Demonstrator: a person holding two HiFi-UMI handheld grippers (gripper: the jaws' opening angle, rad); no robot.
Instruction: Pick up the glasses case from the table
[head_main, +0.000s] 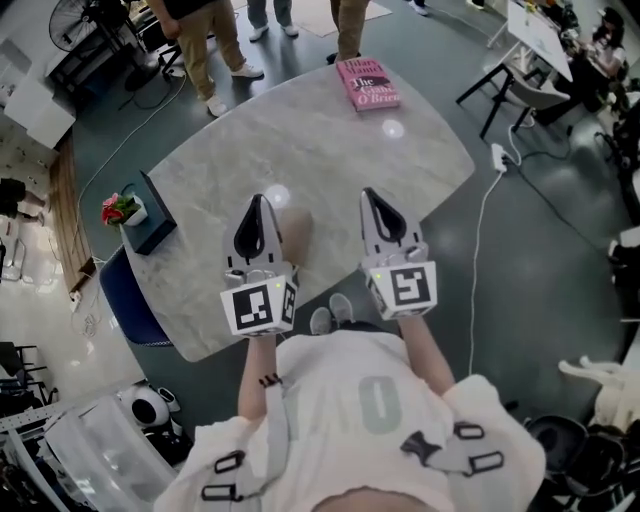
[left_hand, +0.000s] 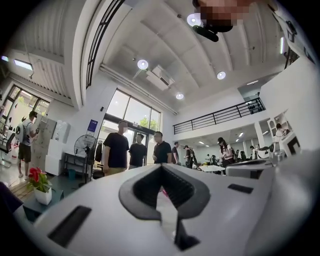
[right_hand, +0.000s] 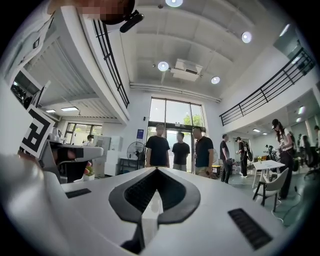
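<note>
Left white-and-black two-jaw gripper (head_main: 258, 203) and right white-and-black two-jaw gripper (head_main: 369, 195) side by side, level, over grey marble table's (head_main: 300, 130) near edge; jaws together, empty; forearms (head_main: 262, 352) stretched forward.

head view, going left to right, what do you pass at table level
red flowers in a white pot -> left gripper -> right gripper -> white power strip on the floor. The pink book is left out: it overlaps the right gripper's span.

your left claw (head_main: 258, 202) and right claw (head_main: 371, 194) are pale grey shells with black ribbed pads (left_hand: 147, 187), each backed by a white cube (head_main: 258, 306) printed with black square markers. you wear a white top (head_main: 335, 385) marked with a grey "0" and dark strap clips (head_main: 224, 464).
</note>
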